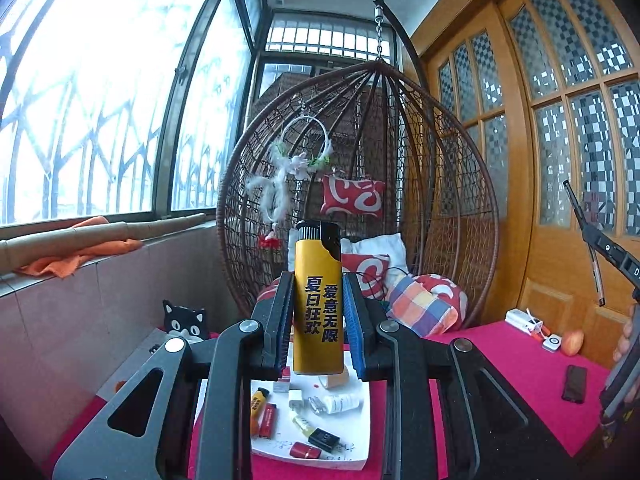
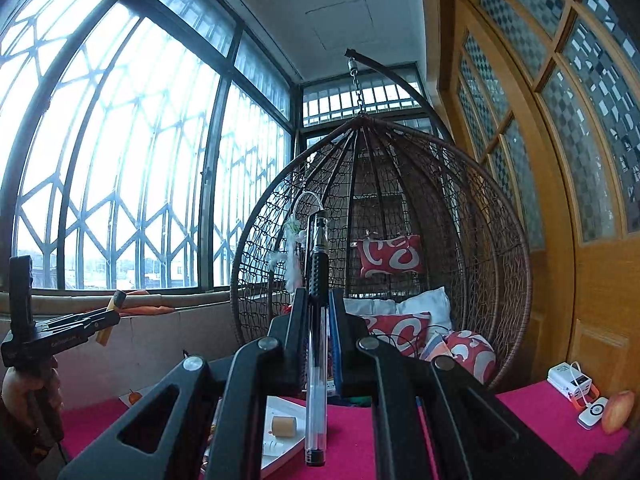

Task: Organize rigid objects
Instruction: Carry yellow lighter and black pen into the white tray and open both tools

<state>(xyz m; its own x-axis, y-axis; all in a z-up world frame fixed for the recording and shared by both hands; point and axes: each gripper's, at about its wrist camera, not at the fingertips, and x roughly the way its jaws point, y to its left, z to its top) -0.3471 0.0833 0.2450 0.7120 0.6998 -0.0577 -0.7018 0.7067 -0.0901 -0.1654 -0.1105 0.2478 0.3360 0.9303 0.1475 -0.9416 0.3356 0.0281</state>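
Observation:
My left gripper (image 1: 318, 312) is shut on a yellow lighter (image 1: 317, 300) with a black cap, held upright and level above a white tray (image 1: 360, 448). The tray holds several small things: lighters, a white plug, a small bottle, a tape roll. My right gripper (image 2: 318, 312) is shut on a clear pen (image 2: 317, 340) with a black grip, standing upright between the pads. In the left wrist view the right gripper (image 1: 596, 240) with its pen shows at the right edge. In the right wrist view the left gripper (image 2: 108, 314) with the lighter (image 2: 110, 318) shows at the left.
A pink cloth (image 1: 520, 364) covers the table. On it lie a black phone (image 1: 575, 383), a white power bank (image 2: 568, 380), a small white device (image 2: 592, 412) and an apple (image 2: 618, 412). A wicker hanging chair (image 1: 360, 184) with cushions stands behind. Windows are left, wooden doors right.

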